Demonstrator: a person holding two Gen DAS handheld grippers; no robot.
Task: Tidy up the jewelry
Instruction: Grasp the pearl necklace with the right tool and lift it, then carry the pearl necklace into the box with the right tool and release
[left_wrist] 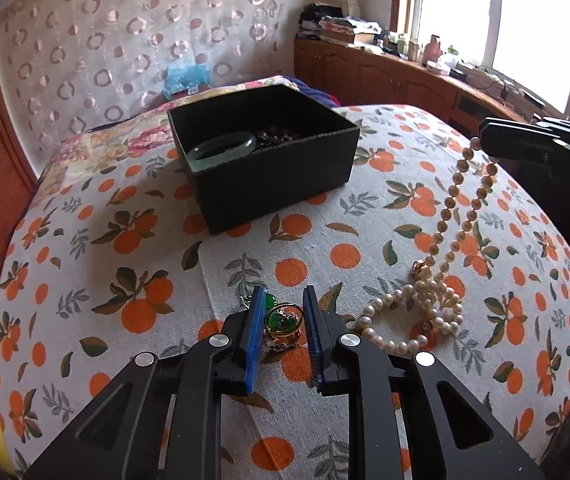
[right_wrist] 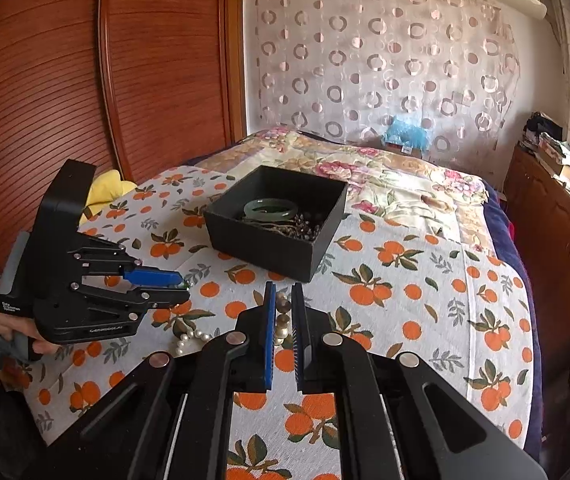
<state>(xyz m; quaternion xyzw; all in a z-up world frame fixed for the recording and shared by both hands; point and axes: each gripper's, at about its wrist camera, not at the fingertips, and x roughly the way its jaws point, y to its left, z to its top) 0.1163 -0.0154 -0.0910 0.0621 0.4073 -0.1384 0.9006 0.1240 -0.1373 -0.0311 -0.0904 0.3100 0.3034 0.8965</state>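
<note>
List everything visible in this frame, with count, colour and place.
box: 1, black, open, on the orange-print cloth
bangle: 1, pale green, inside the box
dark beads: a tangle, inside the box beside the bangle
pearl necklace: 1, cream, upper end lifted, rest heaped on the cloth
green-and-gold piece: 1, on the cloth
left gripper: jaws open around the green-and-gold piece
right gripper: jaws closed on the pearl necklace
</note>
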